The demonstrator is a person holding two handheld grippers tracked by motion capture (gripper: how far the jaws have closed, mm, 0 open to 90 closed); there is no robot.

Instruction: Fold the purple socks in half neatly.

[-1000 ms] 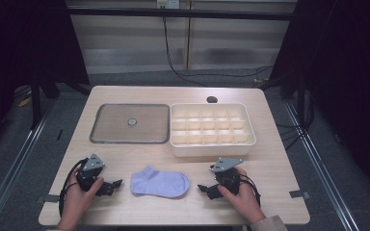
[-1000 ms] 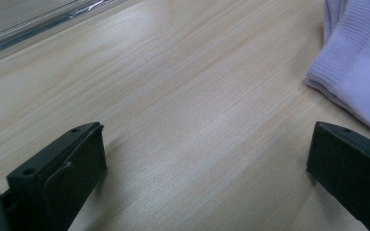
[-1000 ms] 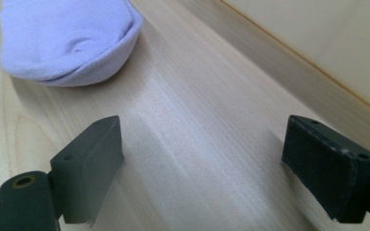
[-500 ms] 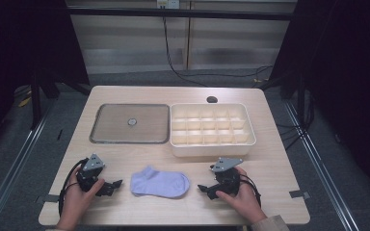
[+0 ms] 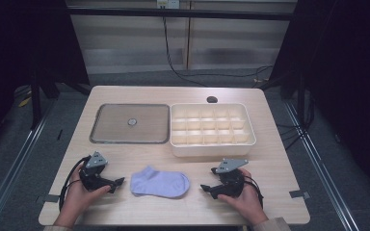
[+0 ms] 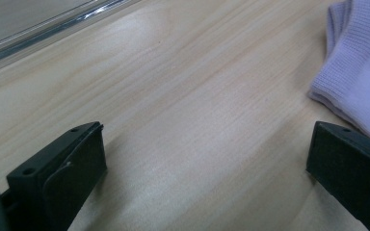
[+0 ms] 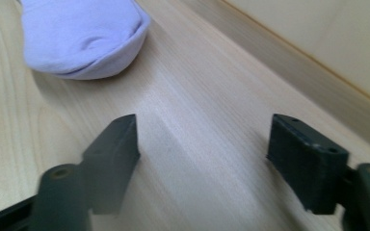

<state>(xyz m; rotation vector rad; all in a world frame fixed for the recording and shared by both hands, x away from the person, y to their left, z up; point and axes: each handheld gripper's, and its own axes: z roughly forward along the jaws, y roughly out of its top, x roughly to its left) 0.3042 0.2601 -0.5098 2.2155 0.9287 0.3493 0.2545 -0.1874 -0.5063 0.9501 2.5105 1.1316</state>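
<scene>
- Right now the right gripper (image 5: 207, 188) rests on the table with its jaws apart and nothing between them but bare wood; they have just been closing a little. Its left jaw is smeared in the right gripper view, so I would not swear how wide the gap stands at this instant.
- The left gripper (image 5: 118, 183) sits low on the table too, its jaws spread wide over bare wood, with the sock's ribbed edge just beyond one jaw tip in the left gripper view.
- The sock (image 5: 160, 183), pale lilac, lies flat near the table's front edge, about midway along it, between the two grippers; its rounded toe (image 7: 107, 57) points toward the right gripper and its cuff toward the left.
- To my eye the step is a first pinch on the sock. Done well, each jaw pair should slide in low along the wood, one jaw under the cloth's edge and one over it, and close only when the knit is well between the pads, since a thin fold slips out of a shallow bite.
- Room is fair: open wood lies on both sides of the sock and behind it.
- The white compartment box (image 5: 212, 129) stands just behind the right gripper, so a lift there should go up before it goes back.
- The flat metal tray (image 5: 108, 127) sits behind the left gripper, well apart.
- The front edge is close behind both hands.
</scene>
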